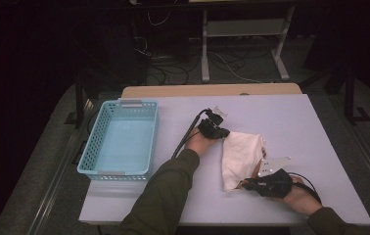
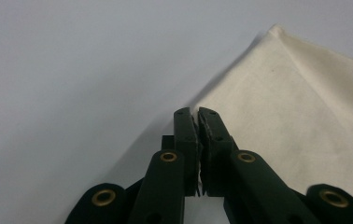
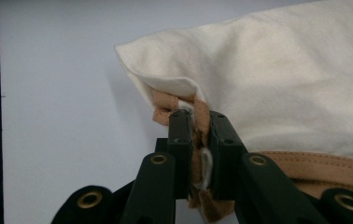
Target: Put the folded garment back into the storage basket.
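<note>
Cream cloth bag point(image 1: 242, 159) lies crumpled on the desk point(image 1: 320, 127), right of centre, with a tan strap point(image 3: 324, 165) along its near edge. Left hand-held gripper point(image 1: 220, 132) is clamped on the bag's far-left corner; right hand-held gripper point(image 1: 245, 185) pinches the near corner, cloth and strap end squeezed between its jaws. Light blue basket point(image 1: 119, 142) sits well apart at the desk's left.

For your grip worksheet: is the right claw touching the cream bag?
Touching. The right gripper view shows the right claw shut on the bag, cloth and tan strap pinched between its jaws.
</note>
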The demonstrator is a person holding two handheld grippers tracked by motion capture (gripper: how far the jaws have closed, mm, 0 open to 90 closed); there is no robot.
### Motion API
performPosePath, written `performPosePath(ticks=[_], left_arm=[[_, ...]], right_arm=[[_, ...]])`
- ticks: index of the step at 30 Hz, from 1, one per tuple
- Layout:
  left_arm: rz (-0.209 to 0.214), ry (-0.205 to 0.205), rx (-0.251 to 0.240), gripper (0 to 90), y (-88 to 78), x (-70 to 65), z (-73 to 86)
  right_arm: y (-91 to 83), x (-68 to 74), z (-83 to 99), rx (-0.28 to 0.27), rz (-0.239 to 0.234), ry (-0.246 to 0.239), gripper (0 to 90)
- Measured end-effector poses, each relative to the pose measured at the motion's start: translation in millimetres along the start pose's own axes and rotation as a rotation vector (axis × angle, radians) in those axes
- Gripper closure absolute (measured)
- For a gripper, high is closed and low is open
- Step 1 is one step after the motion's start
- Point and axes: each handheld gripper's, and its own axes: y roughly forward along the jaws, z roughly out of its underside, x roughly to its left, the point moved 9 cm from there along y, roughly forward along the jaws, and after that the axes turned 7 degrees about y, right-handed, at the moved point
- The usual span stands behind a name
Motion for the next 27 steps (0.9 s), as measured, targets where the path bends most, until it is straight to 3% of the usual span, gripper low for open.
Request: performPosePath(ticks=[15,27], left_arm=[[0.008,0.040,-0.060,86.5,-18.8,-6.2,-15.5],[0.040,0.057,-0.137,86.5,-40.3,-22.9,-29.1]], right_arm=[[-2.5,-2.3,-2.3,-0.010,-0.019,0.049,79.7],[-9.8,-6.2,-11.9,-0.051,-0.037,0.104,79.7]])
